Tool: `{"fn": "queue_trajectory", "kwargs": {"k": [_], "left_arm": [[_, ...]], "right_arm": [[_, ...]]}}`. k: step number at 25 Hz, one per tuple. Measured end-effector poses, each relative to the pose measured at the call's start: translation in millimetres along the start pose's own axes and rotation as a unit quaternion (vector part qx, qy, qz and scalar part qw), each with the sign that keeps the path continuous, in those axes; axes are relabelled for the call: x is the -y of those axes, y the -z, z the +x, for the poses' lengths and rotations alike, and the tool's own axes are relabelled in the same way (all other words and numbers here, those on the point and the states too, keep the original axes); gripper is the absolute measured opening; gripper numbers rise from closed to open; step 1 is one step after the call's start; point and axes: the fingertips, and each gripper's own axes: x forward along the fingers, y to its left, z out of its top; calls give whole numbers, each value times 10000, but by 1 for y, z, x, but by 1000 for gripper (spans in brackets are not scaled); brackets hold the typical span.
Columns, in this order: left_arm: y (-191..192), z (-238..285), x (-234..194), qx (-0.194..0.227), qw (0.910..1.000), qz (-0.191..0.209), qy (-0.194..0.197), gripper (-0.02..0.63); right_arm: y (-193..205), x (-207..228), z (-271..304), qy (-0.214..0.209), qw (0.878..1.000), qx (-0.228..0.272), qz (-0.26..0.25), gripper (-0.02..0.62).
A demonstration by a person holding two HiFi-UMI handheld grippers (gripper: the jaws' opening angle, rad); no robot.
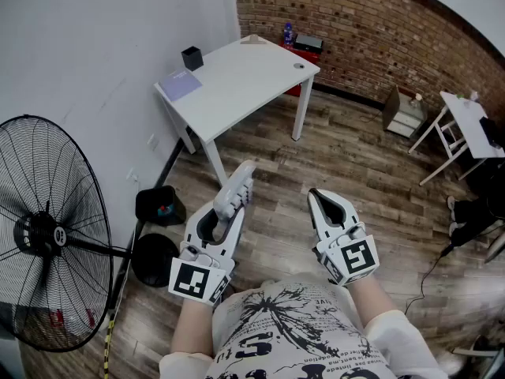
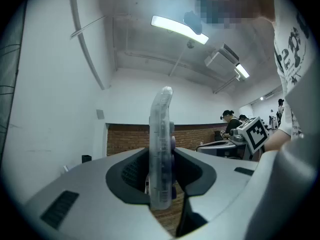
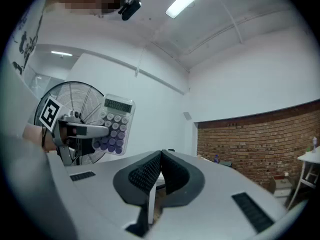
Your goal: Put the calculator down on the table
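A clear calculator with purple and white keys (image 1: pixel 235 189) stands on edge between the jaws of my left gripper (image 1: pixel 229 212), which is shut on it and held level in the air. In the left gripper view the calculator (image 2: pixel 161 149) shows edge-on, pinched low between the pads. The right gripper view shows its keypad face (image 3: pixel 114 125) from the side. My right gripper (image 1: pixel 322 204) is shut with nothing in it, its pads (image 3: pixel 160 176) touching. The white table (image 1: pixel 237 77) stands ahead, well beyond both grippers.
A black cup (image 1: pixel 192 57) and a lilac sheet (image 1: pixel 181 85) lie at the table's left end. A large black fan (image 1: pixel 43 235) stands at my left by the wall. A dark bag (image 1: pixel 158 205) lies on the wood floor. A white folding table (image 1: pixel 465 125) is at the right.
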Motion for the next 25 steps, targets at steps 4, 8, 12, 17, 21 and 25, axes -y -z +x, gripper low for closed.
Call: {"fn": "queue_trajectory", "kwargs": {"k": [4,8,12,17,21,25], "left_arm": [[0,-2,0,3,10000,-13,-9,137],[2,-3,-4,12,10000,-43,-25,137],[7,-2,-15,27,9999,-115,-47,137],[25,2,-6,38,9998,-155,-139,137],[45,15,-20,-42,9996,-194,-215,137],[40,55,-74,-217,9988,-235,-376,137]], "right_arm": [[1,-3,-1,-8,10000,12,-1,12],[4,-6,3,-46,10000,-46,-26,12],[8,-5,13,19,10000,-69,2,14],[30,4,7,-43,9999,-103,103,14],[49,16,30,-92,9997,-178,152,14],[41,38,103,-315,9989,-295,208,14]]}}
